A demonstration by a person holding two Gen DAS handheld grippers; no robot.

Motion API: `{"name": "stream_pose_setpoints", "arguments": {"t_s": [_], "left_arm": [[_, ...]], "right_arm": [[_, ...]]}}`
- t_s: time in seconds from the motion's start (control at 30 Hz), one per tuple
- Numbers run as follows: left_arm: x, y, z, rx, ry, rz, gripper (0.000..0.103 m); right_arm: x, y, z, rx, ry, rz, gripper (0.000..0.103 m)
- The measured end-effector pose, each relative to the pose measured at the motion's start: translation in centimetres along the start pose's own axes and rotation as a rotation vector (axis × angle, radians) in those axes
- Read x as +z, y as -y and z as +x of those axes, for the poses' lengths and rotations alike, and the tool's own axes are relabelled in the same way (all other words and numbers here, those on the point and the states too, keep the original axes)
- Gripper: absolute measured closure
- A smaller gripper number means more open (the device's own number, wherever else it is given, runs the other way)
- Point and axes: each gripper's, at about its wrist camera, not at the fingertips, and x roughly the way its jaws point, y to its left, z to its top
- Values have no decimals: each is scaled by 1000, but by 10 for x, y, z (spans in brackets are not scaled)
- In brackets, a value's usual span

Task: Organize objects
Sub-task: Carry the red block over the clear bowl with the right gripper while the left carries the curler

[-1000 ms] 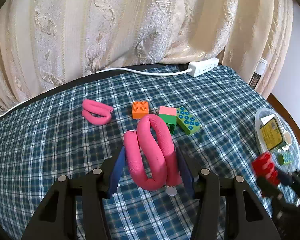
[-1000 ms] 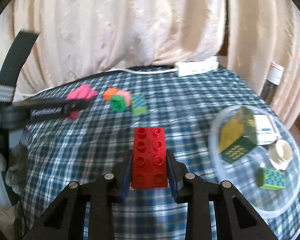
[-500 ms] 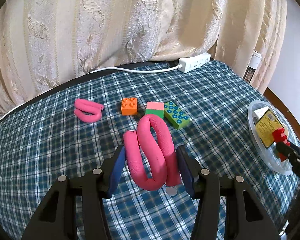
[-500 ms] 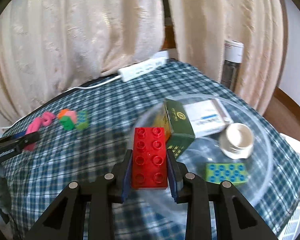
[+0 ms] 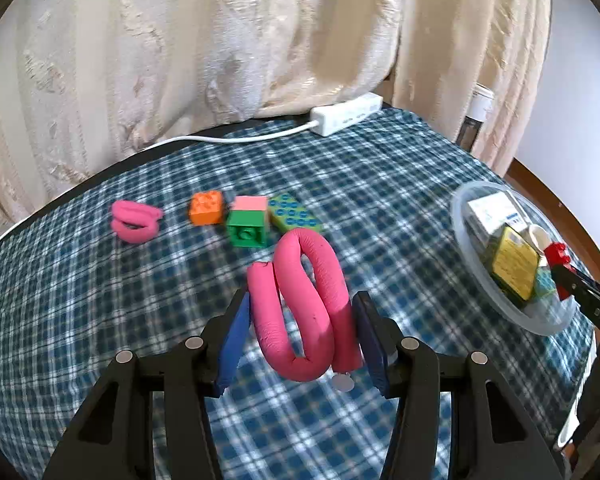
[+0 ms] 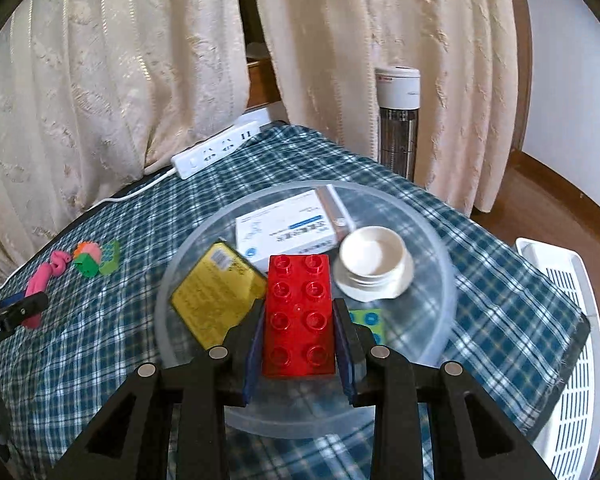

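Above the clear bowl my right gripper pinches the red brick, while left of the bowl my left gripper clamps the pink foam roller; released carelessly, the brick may knock the white cap out.

Very little can be read. In the left wrist view, the dark arm of the right gripper carries pale capital letters near its edge that look like "DAS"; the rest is cut off. In the right wrist view, the arm of the left gripper shows the end of a pale word at the picture's edge, too small and cropped to make out. The white box in the clear bowl has a blue band and lines of print, all too small to read. The yellow and green box bears a barcode and fine print, also unreadable.
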Motion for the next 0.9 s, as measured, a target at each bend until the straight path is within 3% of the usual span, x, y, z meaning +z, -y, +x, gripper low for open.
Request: {"name": "stream_pose_setpoints", "arguments": {"t_s": [0.43,0.9], "left_arm": [[4,60,-6,-66,-2,84,50],[1,153,-14,-206,-14,232,50]], "right_arm": [[0,24,3,33,6,32,70],[6,52,-3,76,38,61,70]]}}
